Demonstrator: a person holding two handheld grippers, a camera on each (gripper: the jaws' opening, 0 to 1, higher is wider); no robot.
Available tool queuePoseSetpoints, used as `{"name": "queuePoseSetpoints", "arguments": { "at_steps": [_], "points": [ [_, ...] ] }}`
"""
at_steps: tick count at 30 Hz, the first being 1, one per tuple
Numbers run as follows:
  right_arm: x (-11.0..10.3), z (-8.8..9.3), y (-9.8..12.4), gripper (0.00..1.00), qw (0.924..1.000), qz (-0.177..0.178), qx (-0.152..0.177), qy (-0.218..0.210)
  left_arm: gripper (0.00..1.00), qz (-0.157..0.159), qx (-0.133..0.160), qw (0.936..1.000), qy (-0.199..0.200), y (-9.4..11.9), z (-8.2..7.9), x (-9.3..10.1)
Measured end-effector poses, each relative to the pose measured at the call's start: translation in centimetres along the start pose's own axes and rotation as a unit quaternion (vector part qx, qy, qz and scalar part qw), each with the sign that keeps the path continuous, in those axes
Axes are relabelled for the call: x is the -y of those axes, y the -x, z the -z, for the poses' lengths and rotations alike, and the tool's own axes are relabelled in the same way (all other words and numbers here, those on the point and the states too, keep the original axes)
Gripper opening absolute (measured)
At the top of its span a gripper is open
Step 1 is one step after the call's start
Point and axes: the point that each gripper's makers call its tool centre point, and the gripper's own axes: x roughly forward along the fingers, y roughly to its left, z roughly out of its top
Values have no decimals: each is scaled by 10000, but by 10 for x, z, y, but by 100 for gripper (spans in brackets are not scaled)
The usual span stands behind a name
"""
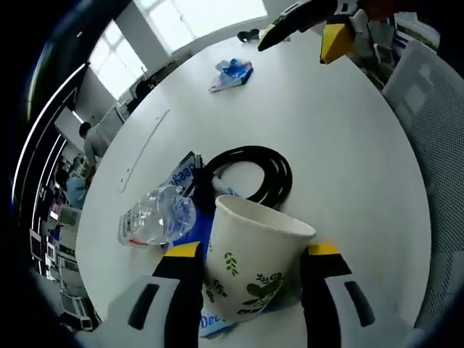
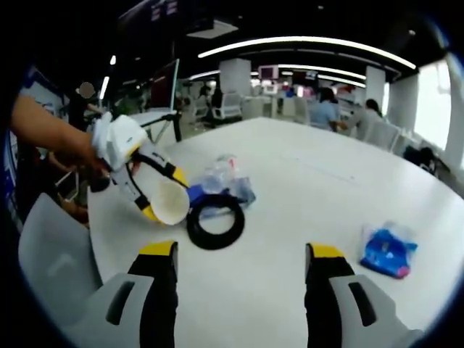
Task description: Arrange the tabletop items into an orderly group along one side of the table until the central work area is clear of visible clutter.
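A white paper cup (image 1: pixel 254 268) with green leaf print sits between the jaws of my left gripper (image 1: pixel 254 250), which is shut on it. In the right gripper view that left gripper (image 2: pixel 141 170) holds the cup (image 2: pixel 168 203) tilted, its mouth facing a black coiled cable (image 2: pixel 215 221). Beside the coil (image 1: pixel 250 170) a clear plastic bottle (image 1: pixel 156 215) lies on a blue packet (image 1: pixel 185 174). Another blue packet (image 2: pixel 389 250) lies apart, to the right of my right gripper (image 2: pixel 243 261), which hovers open over the white table (image 2: pixel 304 181) with nothing between its jaws.
A grey mesh chair (image 1: pixel 435 109) stands at the table's edge, and another chair (image 2: pixel 51 254) is close on the left. A person's arm (image 2: pixel 43 130) holds the left gripper. The far blue packet (image 1: pixel 232 72) lies near the right gripper (image 1: pixel 319 25). Desks and seated people fill the background.
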Motion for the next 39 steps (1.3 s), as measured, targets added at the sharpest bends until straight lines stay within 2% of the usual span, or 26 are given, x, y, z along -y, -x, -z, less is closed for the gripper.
{"name": "queuePoseSetpoints", "arguments": {
  "at_steps": [6, 13, 17, 24, 27, 33, 39],
  "points": [
    [-5, -4, -6, 66, 9999, -125, -4, 1, 45, -8, 172, 9998, 32, 6, -3, -2],
    [-20, -13, -15, 53, 9990, -439, 20, -62, 42, -46, 508, 9985, 197, 12, -11, 0],
    [-28, -18, -18, 46, 9983, -570, 21, -72, 41, -162, 988, 9944, 350, 22, -26, -2],
    [-41, -23, -23, 38, 9970, -774, 57, -8, 41, -235, 1104, 9932, 283, 29, -28, 1],
    [-47, -24, -23, 32, 9961, -877, 23, -4, 41, -252, 1258, 9914, 255, 32, -33, 2],
    [-54, -24, -23, 24, 9951, -979, -10, -102, 41, -230, 1380, 9898, 262, 32, -41, 5],
    [-58, -25, -22, 17, 9942, -1053, -46, -220, 41, -171, 1680, 9854, 203, 37, -56, 10]
  ]
}}
